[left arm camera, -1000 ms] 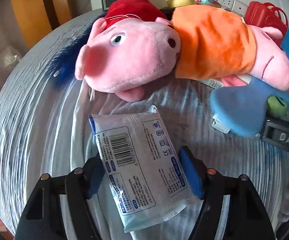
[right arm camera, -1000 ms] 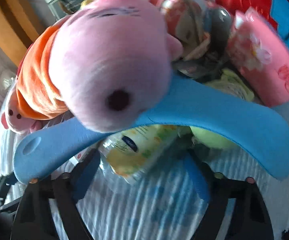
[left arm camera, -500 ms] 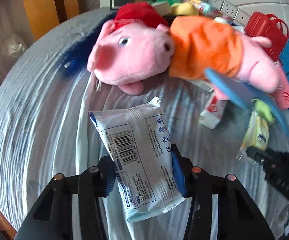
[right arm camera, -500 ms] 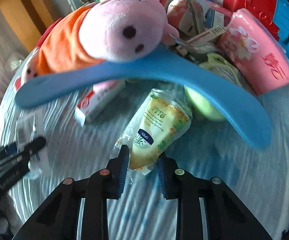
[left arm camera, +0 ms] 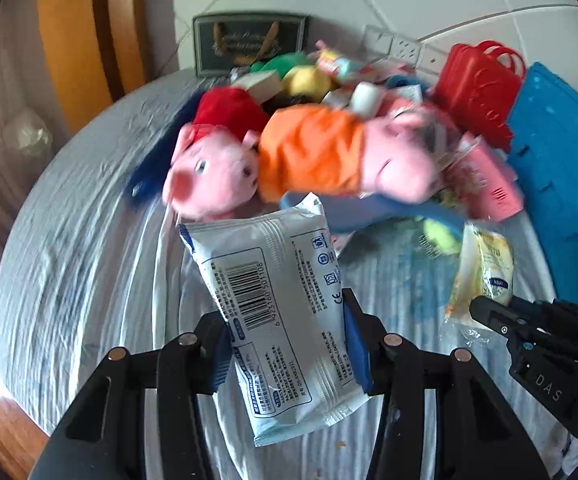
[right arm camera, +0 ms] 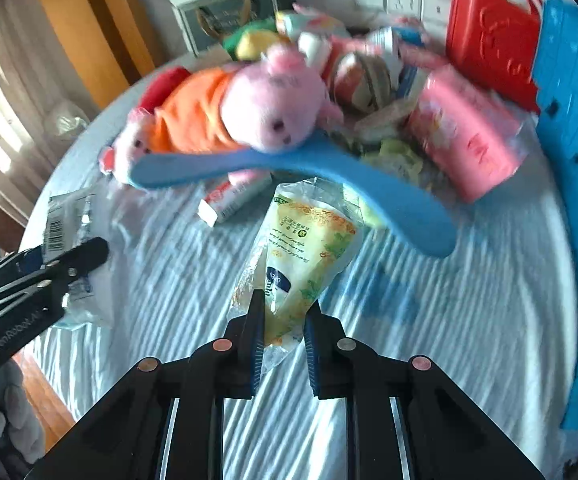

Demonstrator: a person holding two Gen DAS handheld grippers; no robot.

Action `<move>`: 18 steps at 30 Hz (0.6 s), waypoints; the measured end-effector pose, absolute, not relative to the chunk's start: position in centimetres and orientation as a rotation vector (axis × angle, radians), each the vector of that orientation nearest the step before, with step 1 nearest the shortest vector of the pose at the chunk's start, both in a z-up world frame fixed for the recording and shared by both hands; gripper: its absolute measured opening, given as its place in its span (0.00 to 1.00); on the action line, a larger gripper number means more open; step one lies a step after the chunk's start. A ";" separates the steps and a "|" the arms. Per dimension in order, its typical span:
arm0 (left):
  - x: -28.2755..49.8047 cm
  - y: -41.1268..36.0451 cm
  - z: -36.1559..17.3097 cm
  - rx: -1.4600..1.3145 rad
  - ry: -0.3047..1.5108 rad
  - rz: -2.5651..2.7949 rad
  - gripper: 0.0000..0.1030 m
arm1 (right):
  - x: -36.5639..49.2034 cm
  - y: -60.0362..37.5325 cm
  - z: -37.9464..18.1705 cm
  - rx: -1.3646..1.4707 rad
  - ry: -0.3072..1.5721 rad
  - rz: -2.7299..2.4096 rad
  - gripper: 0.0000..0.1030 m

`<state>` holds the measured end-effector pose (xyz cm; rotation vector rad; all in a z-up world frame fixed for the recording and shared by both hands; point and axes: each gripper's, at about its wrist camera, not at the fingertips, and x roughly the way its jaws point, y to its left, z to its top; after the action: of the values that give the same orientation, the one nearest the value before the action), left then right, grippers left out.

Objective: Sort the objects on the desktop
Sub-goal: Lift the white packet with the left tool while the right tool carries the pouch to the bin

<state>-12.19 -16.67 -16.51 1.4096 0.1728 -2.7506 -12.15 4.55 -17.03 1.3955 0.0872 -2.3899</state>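
Left wrist view has our left gripper (left arm camera: 285,340) clamped on the white wipes pack (left arm camera: 277,312) while the right gripper (right arm camera: 283,332) pinches the yellow pouch (right arm camera: 305,256), both lifted clear of the striped cloth (right arm camera: 429,340), so next we need somewhere to drop each.

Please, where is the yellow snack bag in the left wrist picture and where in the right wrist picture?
Left wrist view: the yellow snack bag is at the right edge, held at its lower end by the right gripper.
Right wrist view: the bag is in the centre, pinched between the fingers.
Shared landmark: the curved blue foam piece just behind it.
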 end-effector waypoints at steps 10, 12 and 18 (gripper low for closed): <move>-11.6 -13.4 -9.0 1.220 0.054 -2.955 0.46 | -9.5 2.8 -8.6 1.110 0.116 -2.554 0.17; -11.3 -13.0 -7.9 1.166 0.019 -2.994 0.46 | -8.8 3.0 -6.9 1.062 0.113 -2.593 0.17; -10.8 -10.9 -5.4 1.082 -0.005 -3.125 0.46 | -6.7 4.6 -3.4 1.001 0.121 -2.711 0.17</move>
<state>-10.77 -10.91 -5.44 1.0819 -0.0046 -3.1246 -6.72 4.59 -3.41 1.0015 0.1215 -2.7108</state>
